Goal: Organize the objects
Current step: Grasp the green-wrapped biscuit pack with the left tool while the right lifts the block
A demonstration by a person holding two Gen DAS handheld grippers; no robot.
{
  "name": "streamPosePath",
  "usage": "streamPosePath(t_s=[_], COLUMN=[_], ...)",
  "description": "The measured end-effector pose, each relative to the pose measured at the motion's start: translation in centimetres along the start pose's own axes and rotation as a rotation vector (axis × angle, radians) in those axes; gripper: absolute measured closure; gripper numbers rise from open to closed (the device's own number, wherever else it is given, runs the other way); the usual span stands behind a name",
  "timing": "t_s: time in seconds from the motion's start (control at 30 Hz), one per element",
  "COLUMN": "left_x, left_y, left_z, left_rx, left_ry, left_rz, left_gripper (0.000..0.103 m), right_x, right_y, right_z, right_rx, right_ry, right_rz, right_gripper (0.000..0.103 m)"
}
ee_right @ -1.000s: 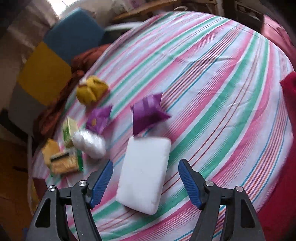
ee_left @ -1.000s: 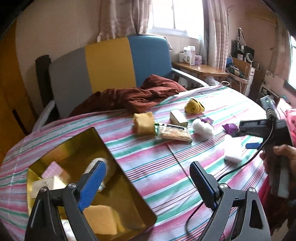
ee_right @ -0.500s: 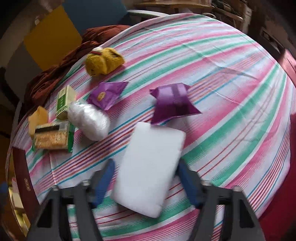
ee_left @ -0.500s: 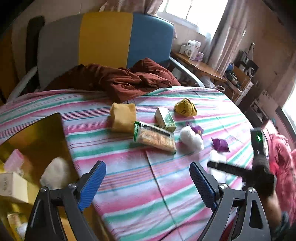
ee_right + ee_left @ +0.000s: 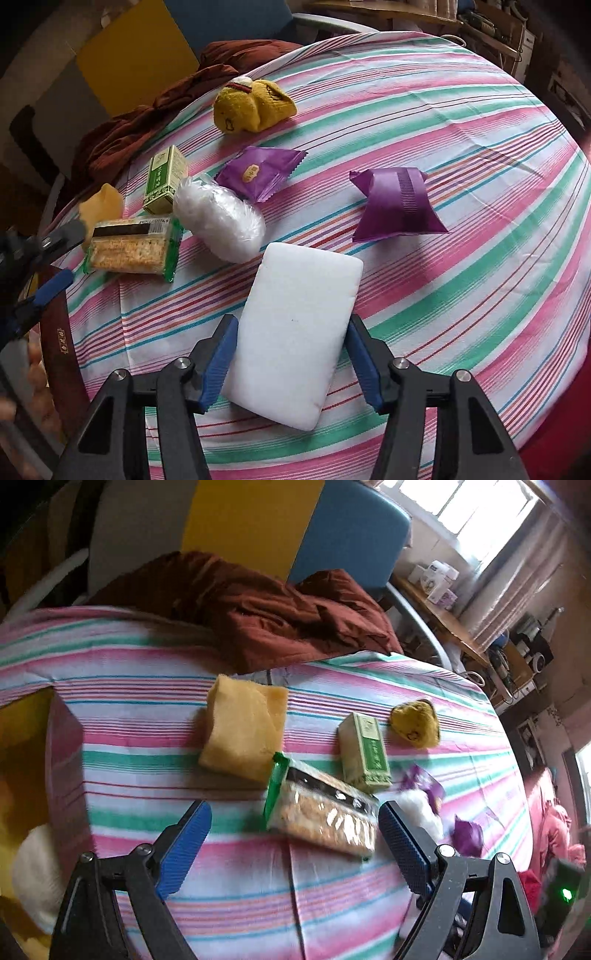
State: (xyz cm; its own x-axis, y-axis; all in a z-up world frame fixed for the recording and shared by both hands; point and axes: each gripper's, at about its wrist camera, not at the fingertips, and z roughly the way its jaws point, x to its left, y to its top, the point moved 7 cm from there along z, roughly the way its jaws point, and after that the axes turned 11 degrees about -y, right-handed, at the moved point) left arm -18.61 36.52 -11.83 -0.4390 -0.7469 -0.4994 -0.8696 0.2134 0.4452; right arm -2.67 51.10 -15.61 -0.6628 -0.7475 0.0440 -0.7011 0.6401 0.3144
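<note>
My right gripper (image 5: 291,325) is shut on a white foam block (image 5: 295,332), its blue pads pressing the block's two long edges near the striped tablecloth (image 5: 461,221). My left gripper (image 5: 293,812) hangs open above a clear cracker packet (image 5: 325,819) with green ends, touching nothing. Behind the packet lie a yellow folded cloth (image 5: 243,731), a green carton (image 5: 364,753) and a yellow plush toy (image 5: 417,727). In the right wrist view a white plastic-wrapped bundle (image 5: 221,225) and two purple sachets (image 5: 258,171) (image 5: 397,205) lie just beyond the block.
A gold-lined box (image 5: 22,738) with a dark red wall holds a few things at the table's left edge. A maroon cloth (image 5: 277,616) is heaped at the back against a grey, yellow and blue chair (image 5: 251,517). A cluttered shelf stands at the far right.
My left gripper swung right and down, from over the gold box to over the cracker packet. My right gripper's jaws narrowed from wide apart onto the white block.
</note>
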Motion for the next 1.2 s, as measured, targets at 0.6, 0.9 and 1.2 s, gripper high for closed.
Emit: streamPosePath(t_s=[0.6, 0.9, 1.2], left_x=[-1.5, -2.8, -4.8], left_y=[-2.9, -5.9, -8.5], left_z=[-1.0, -5.3, -7.6], left_rx=[0.049, 0.002, -0.017], left_ry=[-0.174, -0.179, -0.162], left_rz=[0.052, 0.13, 0.243], left_gripper=[0.078, 0.084, 0.085], right_x=[0.9, 1.8, 1.3], right_y=[0.0, 0.7, 1.1], right_z=[-0.7, -1.8, -4.3], right_rx=[-0.038, -0.093, -0.193], right_ry=[0.022, 0.069, 0.112], right_rz=[-0.05, -0.04, -0.004], right_gripper=[0.046, 0.046, 0.046])
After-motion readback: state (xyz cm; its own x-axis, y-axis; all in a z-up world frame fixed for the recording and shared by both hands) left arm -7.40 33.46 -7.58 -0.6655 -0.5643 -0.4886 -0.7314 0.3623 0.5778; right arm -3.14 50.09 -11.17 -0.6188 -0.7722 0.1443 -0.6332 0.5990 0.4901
